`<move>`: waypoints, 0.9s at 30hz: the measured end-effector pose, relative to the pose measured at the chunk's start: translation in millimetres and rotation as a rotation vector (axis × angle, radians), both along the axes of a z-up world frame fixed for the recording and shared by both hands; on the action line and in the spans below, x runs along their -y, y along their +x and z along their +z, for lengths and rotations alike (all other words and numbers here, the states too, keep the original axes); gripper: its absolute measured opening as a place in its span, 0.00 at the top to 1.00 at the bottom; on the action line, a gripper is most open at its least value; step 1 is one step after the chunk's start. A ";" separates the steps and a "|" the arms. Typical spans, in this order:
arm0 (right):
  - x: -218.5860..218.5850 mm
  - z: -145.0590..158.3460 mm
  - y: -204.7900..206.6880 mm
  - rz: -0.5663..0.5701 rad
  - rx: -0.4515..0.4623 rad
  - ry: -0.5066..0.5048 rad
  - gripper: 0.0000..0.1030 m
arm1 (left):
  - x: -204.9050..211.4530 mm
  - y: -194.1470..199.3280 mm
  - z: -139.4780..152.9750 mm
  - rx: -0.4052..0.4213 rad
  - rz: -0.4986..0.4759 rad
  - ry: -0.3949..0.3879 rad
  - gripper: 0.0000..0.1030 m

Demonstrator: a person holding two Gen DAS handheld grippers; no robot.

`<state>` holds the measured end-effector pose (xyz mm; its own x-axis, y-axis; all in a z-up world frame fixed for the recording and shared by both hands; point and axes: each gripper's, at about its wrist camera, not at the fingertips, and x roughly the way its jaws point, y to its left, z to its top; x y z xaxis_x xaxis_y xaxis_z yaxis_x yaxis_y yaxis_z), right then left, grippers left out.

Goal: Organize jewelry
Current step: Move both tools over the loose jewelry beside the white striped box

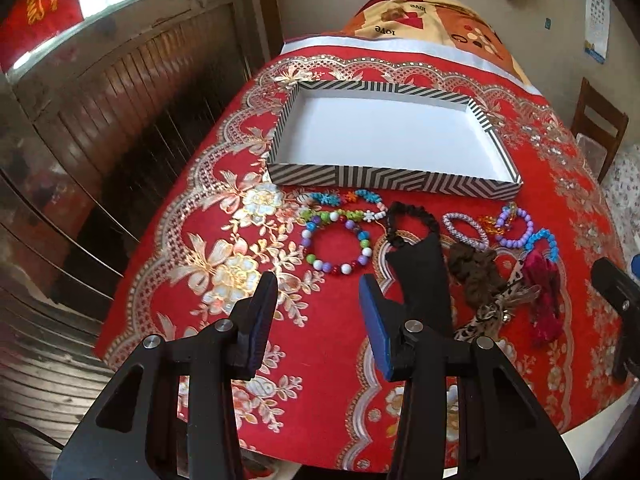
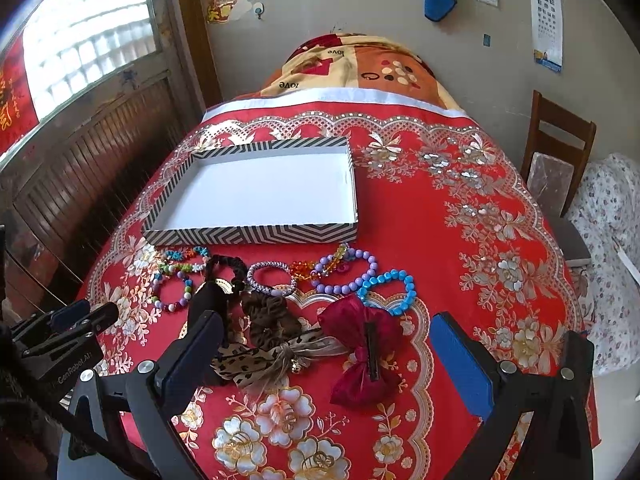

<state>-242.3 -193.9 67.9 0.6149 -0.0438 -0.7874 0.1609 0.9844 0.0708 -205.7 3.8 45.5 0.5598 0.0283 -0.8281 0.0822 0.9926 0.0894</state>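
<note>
A shallow black-and-white striped tray (image 1: 400, 180) (image 2: 256, 234) with a white, empty floor sits on the red floral cloth. In front of it lie jewelry and hair pieces: a multicolour bead bracelet (image 1: 338, 246) (image 2: 174, 290), a flower bead string (image 1: 344, 204), a black scrunchie (image 1: 412, 220) (image 2: 226, 268), purple bead bracelets (image 1: 516, 226) (image 2: 348, 274), a blue bead bracelet (image 2: 388, 292), a brown scrunchie (image 2: 272, 320), a leopard bow (image 2: 260, 358) and a dark red bow clip (image 2: 362, 354). My left gripper (image 1: 318, 304) is open above the cloth, near the multicolour bracelet. My right gripper (image 2: 324, 354) is open, straddling the bows.
The table (image 2: 500, 240) is covered by the red cloth, with a folded blanket (image 2: 360, 64) at its far end. A wooden chair (image 2: 556, 160) stands to the right and wooden panelling (image 1: 120, 120) to the left. The left gripper also shows in the right wrist view (image 2: 80, 316).
</note>
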 end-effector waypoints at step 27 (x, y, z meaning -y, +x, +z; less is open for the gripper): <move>21.1 -6.5 11.7 0.008 -0.020 0.028 0.00 | 19.5 9.4 -10.8 -0.065 -0.035 -0.016 0.60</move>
<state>-230.6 -215.0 61.4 0.5996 -0.0168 -0.8001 0.1551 0.9833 0.0957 -196.3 -15.7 34.7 0.5049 -0.0040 -0.8632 0.1216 0.9903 0.0666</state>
